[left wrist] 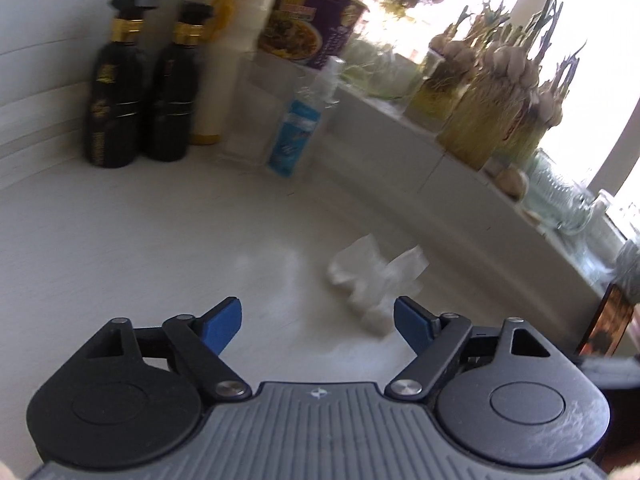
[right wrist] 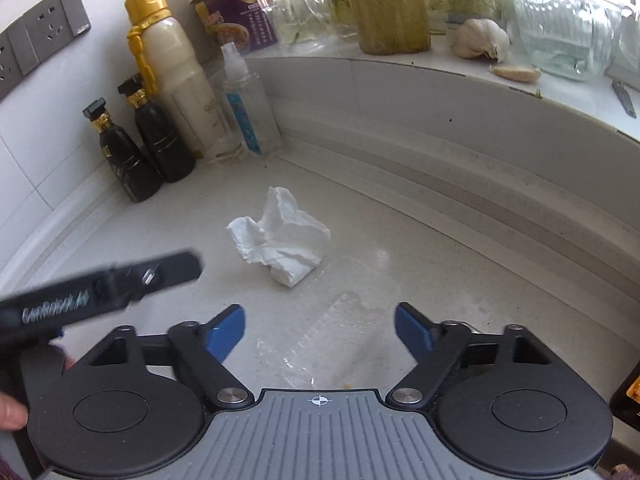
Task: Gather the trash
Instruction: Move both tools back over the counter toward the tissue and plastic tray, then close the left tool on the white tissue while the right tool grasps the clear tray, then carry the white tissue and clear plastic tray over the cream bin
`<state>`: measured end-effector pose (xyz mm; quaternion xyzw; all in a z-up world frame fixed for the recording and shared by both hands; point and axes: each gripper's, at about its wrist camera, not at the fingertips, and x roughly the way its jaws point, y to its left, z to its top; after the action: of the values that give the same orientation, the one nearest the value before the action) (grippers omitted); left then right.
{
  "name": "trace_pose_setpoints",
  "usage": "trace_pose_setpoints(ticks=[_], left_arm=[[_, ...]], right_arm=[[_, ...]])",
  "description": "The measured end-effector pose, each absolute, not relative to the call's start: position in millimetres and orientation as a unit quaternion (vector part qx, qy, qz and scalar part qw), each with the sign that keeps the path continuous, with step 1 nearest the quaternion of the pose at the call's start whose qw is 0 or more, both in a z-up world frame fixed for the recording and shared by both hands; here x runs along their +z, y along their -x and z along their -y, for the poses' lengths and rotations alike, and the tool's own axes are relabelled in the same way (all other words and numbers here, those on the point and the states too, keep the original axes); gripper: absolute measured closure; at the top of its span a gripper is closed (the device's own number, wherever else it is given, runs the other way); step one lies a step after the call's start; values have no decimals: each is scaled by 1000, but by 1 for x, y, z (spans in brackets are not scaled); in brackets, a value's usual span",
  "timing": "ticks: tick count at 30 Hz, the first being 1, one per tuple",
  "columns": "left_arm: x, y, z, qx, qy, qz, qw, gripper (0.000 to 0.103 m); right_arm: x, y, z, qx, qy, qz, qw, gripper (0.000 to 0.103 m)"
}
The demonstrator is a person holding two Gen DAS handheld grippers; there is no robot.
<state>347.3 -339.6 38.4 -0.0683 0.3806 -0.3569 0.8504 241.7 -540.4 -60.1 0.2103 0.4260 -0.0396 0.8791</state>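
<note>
Right now we hold both tongs over the pale countertop [right wrist: 420,216], and each one stands wide open with nothing between its blue pads. In the left wrist view, our left gripper [left wrist: 318,322] hovers with the crumpled white tissue [left wrist: 374,280] lying just beyond its tips and toward its right finger; the near edge of the tissue sits right beside that blue pad [left wrist: 412,322], though we cannot tell whether they touch, since the view is blurred by motion. In the right wrist view, our right gripper [right wrist: 320,328] is also spread wide, and the same tissue [right wrist: 280,238] lies farther off, ahead of the tips and a little left of centre, clearly apart from both pads. Between the right gripper's fingers and just past them a clear plastic wrapper [right wrist: 340,328] lies flat on the counter, hard to make out against the surface. The left gripper [right wrist: 120,286] enters this view from the left as a dark blurred bar, near the tissue's left side.

At the far left corner stand two black bottles [right wrist: 136,152], a cream bottle with a gold cap [right wrist: 176,88] and a clear spray bottle [right wrist: 244,104]. On the raised ledge [right wrist: 440,76] behind them we see a purple noodle cup [right wrist: 240,20], jars of sprouting garlic [left wrist: 492,112] and a loose garlic bulb [right wrist: 478,38].
</note>
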Motion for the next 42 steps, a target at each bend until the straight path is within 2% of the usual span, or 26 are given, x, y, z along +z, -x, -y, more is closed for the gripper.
trace_pose_setpoints(ticks=[4,8,11,13,16,25,42], left_arm=[[36,-352,363,-367,67,-382,845,37],[31,-357,379,-366,72,-391,842,47],[25,-359,386,-367,82,-405,834,66],[22,-359,389,-365,88,-414,829,86],[19,-358,390,-358,92,-419,829,93],[35,-353,372,-340,73,-402,847,95],[64,-347,284,-293,82,-400,864,95]], right_arm=[[-63,-245,546,-32,-221,-427,876,41],[-64,-247,547,-26,-220,-423,879,48],[-63,-248,546,-23,-218,-421,880,53],[-62,-248,545,-19,-218,-421,880,57],[-62,-248,544,-18,-217,-419,881,60],[-60,-242,545,-25,-229,-417,879,65],[-22,-225,504,-1,-215,-409,887,65]])
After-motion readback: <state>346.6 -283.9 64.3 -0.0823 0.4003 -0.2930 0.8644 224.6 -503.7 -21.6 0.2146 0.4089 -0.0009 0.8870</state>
